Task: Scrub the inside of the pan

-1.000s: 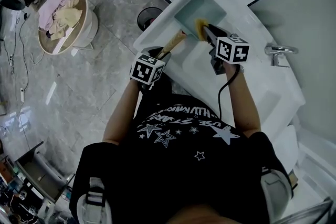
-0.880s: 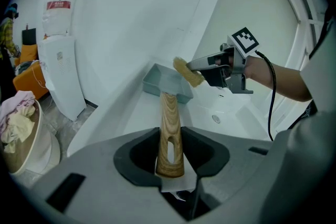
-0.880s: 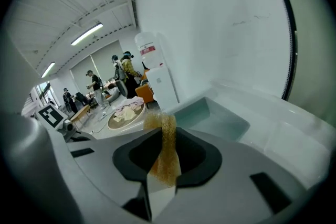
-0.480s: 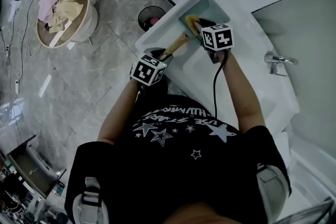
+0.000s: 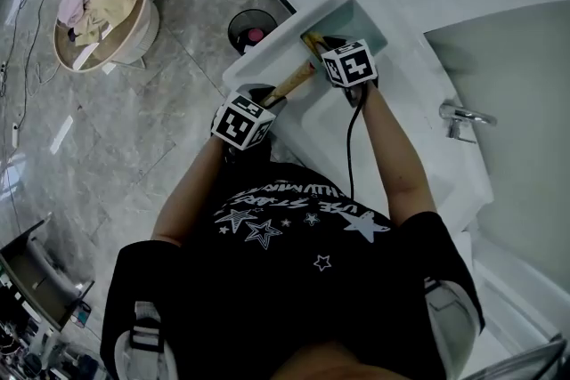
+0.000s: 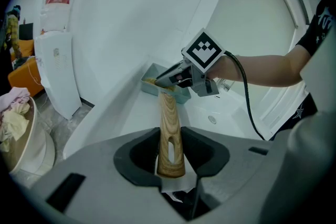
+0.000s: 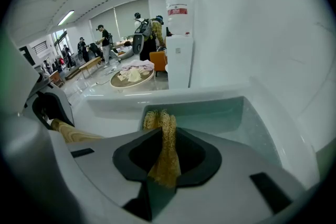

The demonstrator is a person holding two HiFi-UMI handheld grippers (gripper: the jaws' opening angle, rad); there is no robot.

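Grey marbled floor tiles (image 5: 134, 147) spread below a long white sink (image 5: 427, 102) set against a white wall; in the basin's far corner lies the pale teal rectangular pan (image 5: 361, 18), its light wooden handle (image 5: 291, 83) running back toward the person. At the near end the left gripper (image 6: 170, 147) has its jaws partly closed and clamped on both sides of that handle, just by the slot cut through the wood; the handle runs straight out from the jaws to the pan. Over the pan's near end the right gripper (image 7: 167, 152) points steeply down, its jaws drawn narrow and pinching a yellow fibrous scrubbing pad (image 7: 165, 144); the pad's frayed tip sticks out past the jaws and sits at the pan's near wall, close to where the handle joins; whether it presses on the pan's bottom cannot be told. A black cable trails from the right gripper along the forearm. On the sink's right edge stands a chrome tap (image 5: 459, 118); on the floor beside the sink are a small black bin (image 5: 251, 29) and a round pale basket of pink and cream cloths (image 5: 98, 9); a white water dispenser (image 7: 178, 55) stands by the wall, and people stand well apart across a bright hall.
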